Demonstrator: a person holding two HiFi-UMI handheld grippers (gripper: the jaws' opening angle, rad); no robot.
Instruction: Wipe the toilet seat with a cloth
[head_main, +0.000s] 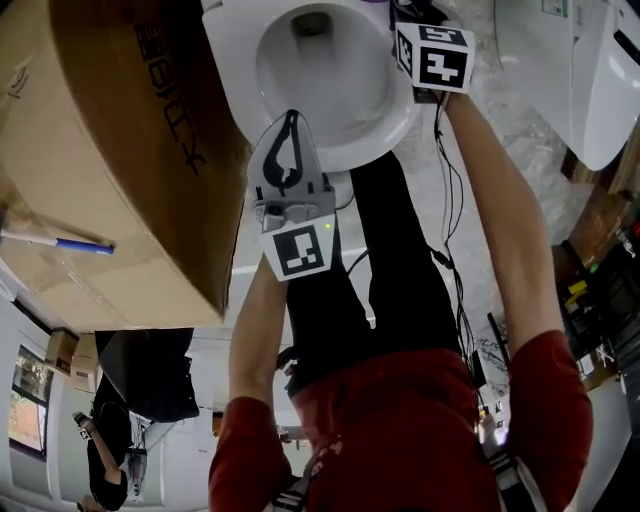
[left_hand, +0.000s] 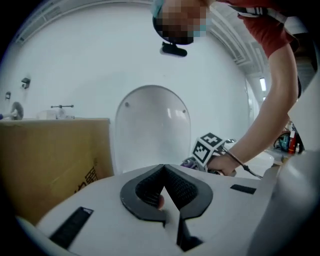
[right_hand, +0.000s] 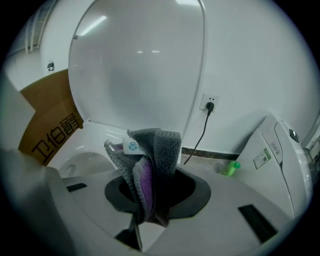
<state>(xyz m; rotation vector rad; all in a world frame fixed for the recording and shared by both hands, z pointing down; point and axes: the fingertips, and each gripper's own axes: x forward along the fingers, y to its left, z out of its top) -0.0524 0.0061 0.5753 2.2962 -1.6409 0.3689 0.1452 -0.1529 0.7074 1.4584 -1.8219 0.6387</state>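
Note:
The white toilet (head_main: 380, 130) stands with its lid (left_hand: 152, 127) raised, and the bowl rim shows at the top of the head view. My left gripper (head_main: 292, 118) hovers over the rim's near edge; its jaws (left_hand: 163, 169) are shut with nothing between them. My right gripper (right_hand: 150, 200) is shut on a folded grey and purple cloth (right_hand: 150, 160), which sticks up in front of the lid (right_hand: 135, 65). In the head view only that gripper's marker cube (head_main: 432, 55) shows, at the rim's right side, and the cloth is hidden there.
A large cardboard box (head_main: 110, 150) stands close on the toilet's left, with a pen (head_main: 60, 242) on it. A second white toilet unit (right_hand: 285, 155) is at the right. A wall socket with a black cable (right_hand: 210, 103) and a green bottle (right_hand: 230, 168) sit behind.

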